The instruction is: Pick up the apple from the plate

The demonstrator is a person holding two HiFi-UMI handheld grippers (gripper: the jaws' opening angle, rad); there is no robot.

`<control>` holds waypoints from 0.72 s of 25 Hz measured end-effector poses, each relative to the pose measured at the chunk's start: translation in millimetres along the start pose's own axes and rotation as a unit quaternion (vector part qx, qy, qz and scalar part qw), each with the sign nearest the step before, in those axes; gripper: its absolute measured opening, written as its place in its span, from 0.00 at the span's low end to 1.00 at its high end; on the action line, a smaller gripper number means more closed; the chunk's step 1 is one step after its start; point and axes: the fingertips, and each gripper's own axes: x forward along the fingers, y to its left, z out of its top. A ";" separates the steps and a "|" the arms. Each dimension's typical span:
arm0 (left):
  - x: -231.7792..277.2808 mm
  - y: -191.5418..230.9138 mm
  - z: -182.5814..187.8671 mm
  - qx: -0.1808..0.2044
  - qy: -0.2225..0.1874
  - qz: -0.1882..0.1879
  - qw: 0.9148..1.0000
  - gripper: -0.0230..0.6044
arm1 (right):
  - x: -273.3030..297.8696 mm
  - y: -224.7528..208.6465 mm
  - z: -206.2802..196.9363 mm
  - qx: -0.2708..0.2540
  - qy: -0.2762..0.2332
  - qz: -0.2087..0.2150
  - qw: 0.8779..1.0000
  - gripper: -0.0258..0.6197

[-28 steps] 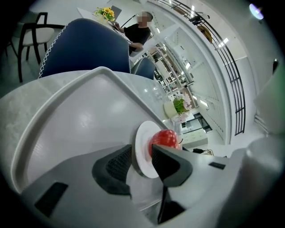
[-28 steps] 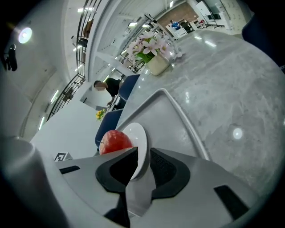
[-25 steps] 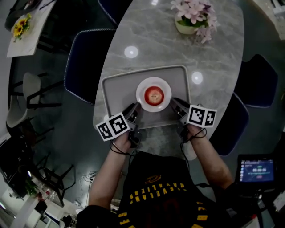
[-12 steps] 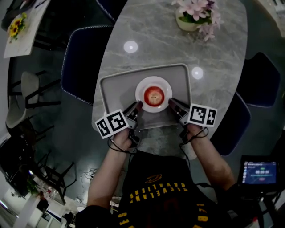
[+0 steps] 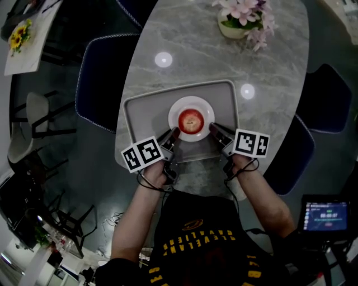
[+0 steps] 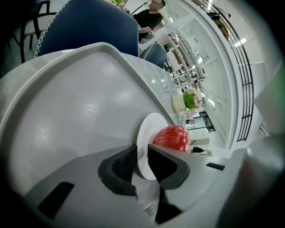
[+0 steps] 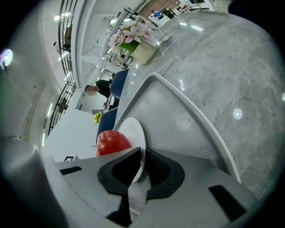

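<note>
Where plate (image 5: 174, 116) sits (on tray (image 5: 145, 111)), apple (image 5: 191, 120) rests.

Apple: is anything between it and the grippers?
Only the rim of the plate. The left gripper, whose jaws have just been closing, has the rim's left side between them. The right gripper clasps the right side. Nothing covers the apple.

The apple (image 5: 191, 120) is red, the plate (image 5: 174, 114) white, the tray (image 5: 146, 110) grey. The table (image 5: 190, 39) is grey with wavy lines. The flowers (image 5: 246, 11) are pink.
</note>
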 end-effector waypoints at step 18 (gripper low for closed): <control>4.2 2.7 -1.9 -0.007 -0.003 -0.012 1.000 0.09 | -2.0 -5.0 2.7 0.009 -0.001 0.006 1.000 0.10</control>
